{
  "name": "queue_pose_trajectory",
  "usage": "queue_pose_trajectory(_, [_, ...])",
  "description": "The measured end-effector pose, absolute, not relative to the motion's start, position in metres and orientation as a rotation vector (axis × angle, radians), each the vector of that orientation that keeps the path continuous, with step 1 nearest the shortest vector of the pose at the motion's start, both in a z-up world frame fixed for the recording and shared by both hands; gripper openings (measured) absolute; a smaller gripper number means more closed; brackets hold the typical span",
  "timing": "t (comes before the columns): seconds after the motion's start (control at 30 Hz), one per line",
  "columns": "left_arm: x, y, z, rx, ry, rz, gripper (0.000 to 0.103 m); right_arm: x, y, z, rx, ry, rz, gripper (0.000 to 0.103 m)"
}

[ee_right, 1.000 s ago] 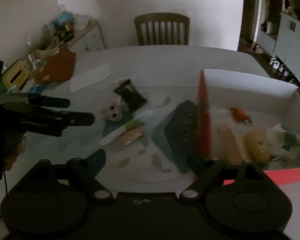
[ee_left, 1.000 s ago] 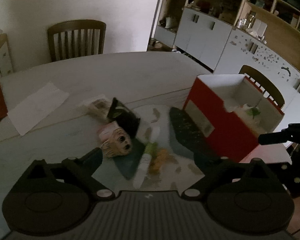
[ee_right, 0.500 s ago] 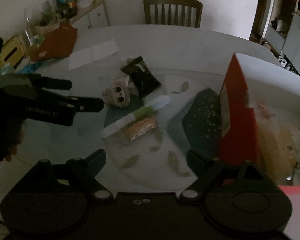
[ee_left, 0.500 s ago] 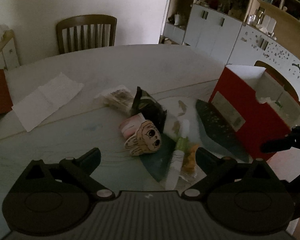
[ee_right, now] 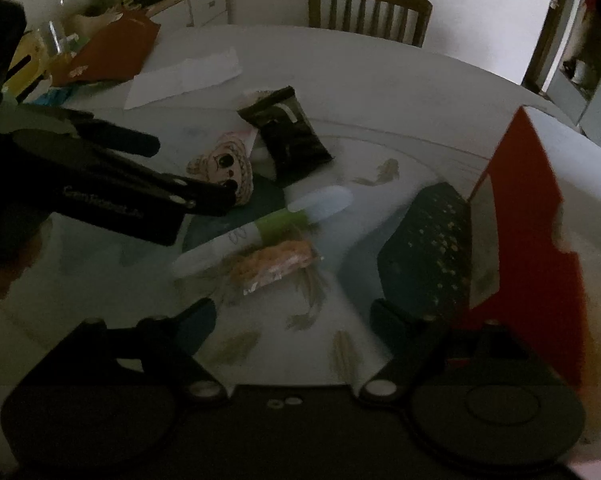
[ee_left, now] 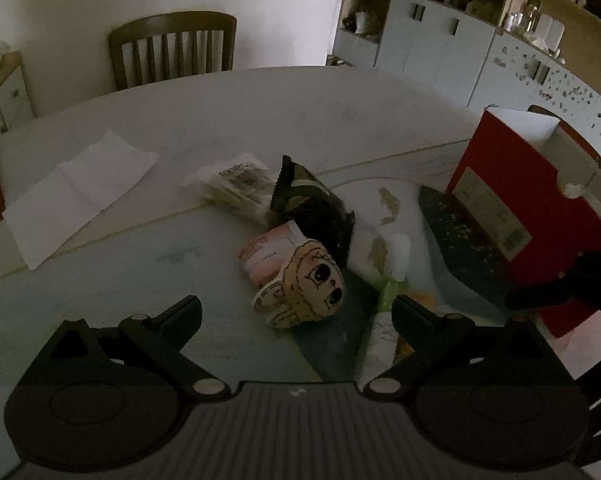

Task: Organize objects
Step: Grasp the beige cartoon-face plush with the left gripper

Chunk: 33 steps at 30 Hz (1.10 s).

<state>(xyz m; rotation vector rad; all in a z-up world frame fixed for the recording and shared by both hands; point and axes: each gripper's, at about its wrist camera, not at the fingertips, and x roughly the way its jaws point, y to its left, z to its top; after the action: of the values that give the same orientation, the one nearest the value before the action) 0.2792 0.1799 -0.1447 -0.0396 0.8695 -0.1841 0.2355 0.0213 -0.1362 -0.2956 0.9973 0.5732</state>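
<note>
A cartoon-face doll (ee_left: 304, 292) lies on the table against a pink packet (ee_left: 266, 252) and a dark snack bag (ee_left: 312, 208). My left gripper (ee_left: 296, 308) is open low over the doll, which sits just ahead of and between its fingers. From the right wrist view, the left gripper (ee_right: 190, 172) reaches in beside the doll (ee_right: 236, 160). A white and green tube (ee_right: 260, 228) and an orange packet (ee_right: 276, 264) lie ahead of my right gripper (ee_right: 294, 316). Its jaws are closing, with only table between them. It also shows at the right edge (ee_left: 560, 280).
An open red box (ee_right: 520, 200) holding items stands at the right, near the right gripper. A clear barcoded packet (ee_left: 236, 184) and white paper (ee_left: 76, 196) lie further back. A chair (ee_left: 172, 52) stands behind the table; clutter and a red bag (ee_right: 112, 52) sit far left.
Both grippers have come down closer to the table. The left now hangs over the doll. The right has swung left, from the box toward the tube and orange packet.
</note>
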Motion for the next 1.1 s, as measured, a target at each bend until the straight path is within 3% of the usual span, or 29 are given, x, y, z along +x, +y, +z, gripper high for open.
queue_pose_trajectory(0.37, [0.297,0.18,-0.159,-0.112,0.914,-0.138,0.101,0.247,0.033,-0.147,-0.332,0.997,0.632,0.081])
queue_pose_trajectory(0.8, [0.307,0.183,-0.164,-0.225,0.915,-0.117,0.099,0.256,0.04,-0.152,-0.341,0.98,0.672,0.067])
queue_pose_trajectory(1.0, [0.304,0.184,-0.163,-0.243,0.907,-0.124,0.081,0.257,0.043,-0.151,-0.346,0.963,0.68,0.056])
queue_pose_trajectory(1.1, [0.303,0.185,-0.162,-0.258,0.907,-0.131,0.057,0.257,0.043,-0.15,-0.344,0.954,0.677,0.043])
